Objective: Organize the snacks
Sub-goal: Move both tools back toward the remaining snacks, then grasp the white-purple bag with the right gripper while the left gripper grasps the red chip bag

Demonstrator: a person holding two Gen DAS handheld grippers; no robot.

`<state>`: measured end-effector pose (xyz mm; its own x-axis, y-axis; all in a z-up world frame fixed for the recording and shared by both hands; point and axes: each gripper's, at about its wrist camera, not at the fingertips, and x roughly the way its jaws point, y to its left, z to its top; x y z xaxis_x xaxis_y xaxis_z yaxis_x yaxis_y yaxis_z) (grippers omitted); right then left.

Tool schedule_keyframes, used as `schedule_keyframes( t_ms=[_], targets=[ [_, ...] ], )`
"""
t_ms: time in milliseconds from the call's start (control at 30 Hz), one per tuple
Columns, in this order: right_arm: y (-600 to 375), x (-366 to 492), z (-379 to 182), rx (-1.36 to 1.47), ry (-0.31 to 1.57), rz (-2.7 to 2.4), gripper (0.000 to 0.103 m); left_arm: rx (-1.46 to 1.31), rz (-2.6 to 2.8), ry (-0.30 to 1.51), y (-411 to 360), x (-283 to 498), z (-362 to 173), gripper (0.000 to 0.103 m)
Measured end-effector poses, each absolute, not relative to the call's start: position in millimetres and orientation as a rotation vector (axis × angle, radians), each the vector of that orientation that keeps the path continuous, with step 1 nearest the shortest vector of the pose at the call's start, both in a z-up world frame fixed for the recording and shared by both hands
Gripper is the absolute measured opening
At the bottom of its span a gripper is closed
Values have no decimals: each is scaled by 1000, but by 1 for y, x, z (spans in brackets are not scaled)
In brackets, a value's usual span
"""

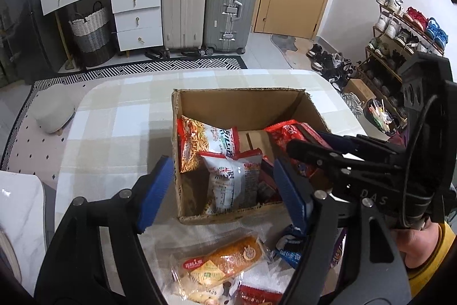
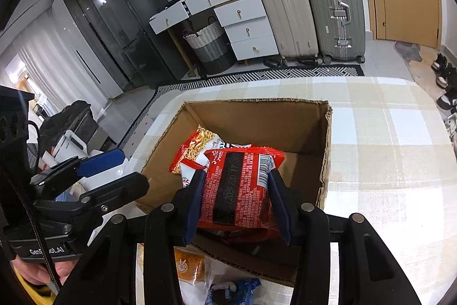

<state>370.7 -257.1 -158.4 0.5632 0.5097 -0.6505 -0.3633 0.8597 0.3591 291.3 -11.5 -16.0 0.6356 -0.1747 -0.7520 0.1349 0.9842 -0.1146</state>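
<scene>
From the left wrist camera, I see my left gripper (image 1: 222, 190) above the near edge of the cardboard box (image 1: 242, 102). Its blue fingers (image 1: 155, 190) are wide apart and hold nothing. The box sits on the checked desk (image 1: 114, 127). Inside it I count two packets on the left: an orange noodle packet (image 1: 200, 142) leaning on the wall, and a white packet (image 1: 234, 179) in front of it. On the right, my right gripper (image 1: 308, 145) reaches in with a red packet (image 1: 285, 136). On the desk, just before the box, lie more snacks: one orange bread packet (image 1: 222, 262), one blue packet (image 1: 288, 250) and one red one (image 1: 257, 296) at the bottom edge. There may be more under the gripper; I cannot tell.

From the right wrist camera, my right gripper (image 2: 237, 199) is clamped on the red packet (image 2: 240, 187), one finger on each side. The packet hangs over the near part of the box (image 2: 257, 116), not yet lying down. Behind it I see the orange noodle packet (image 2: 197, 150). Below, the bread packet (image 2: 188, 265) and the blue packet (image 2: 234, 290) wait on the desk (image 2: 385, 147).

I think this is the step of putting the red packet in the box. Next I should lower it into the free space on the right, then spread the fingers. My empty left gripper should go for a packet on the desk.
</scene>
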Motion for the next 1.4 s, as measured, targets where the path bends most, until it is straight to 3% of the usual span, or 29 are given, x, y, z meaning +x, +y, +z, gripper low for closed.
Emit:
schedule_keyframes(
  t_ms=[200, 533, 600, 667, 833, 1133, 1400],
  targets=[
    [-255, 366, -150, 146, 800, 491, 54, -52, -167, 851, -3, 267, -2, 71],
    [-273, 308, -112, 165, 689, 517, 54, -51, -153, 810, 7, 200, 28, 79],
    [-277, 286, -104, 162, 649, 525, 63, -59, -158, 810, 9, 183, 30, 79],
    [-283, 264, -97, 171, 609, 519, 80, -59, -164, 807, 11, 165, 30, 80],
    [-302, 207, -85, 211, 518, 524, 81, -74, -170, 801, 11, 116, 28, 80],
    [-317, 127, -77, 228, 412, 558, 94, -98, -179, 796, 15, 43, 10, 83],
    [-310, 80, -96, 226, 416, 614, 102, -85, -185, 795, 17, -4, -21, 83]
  ],
)
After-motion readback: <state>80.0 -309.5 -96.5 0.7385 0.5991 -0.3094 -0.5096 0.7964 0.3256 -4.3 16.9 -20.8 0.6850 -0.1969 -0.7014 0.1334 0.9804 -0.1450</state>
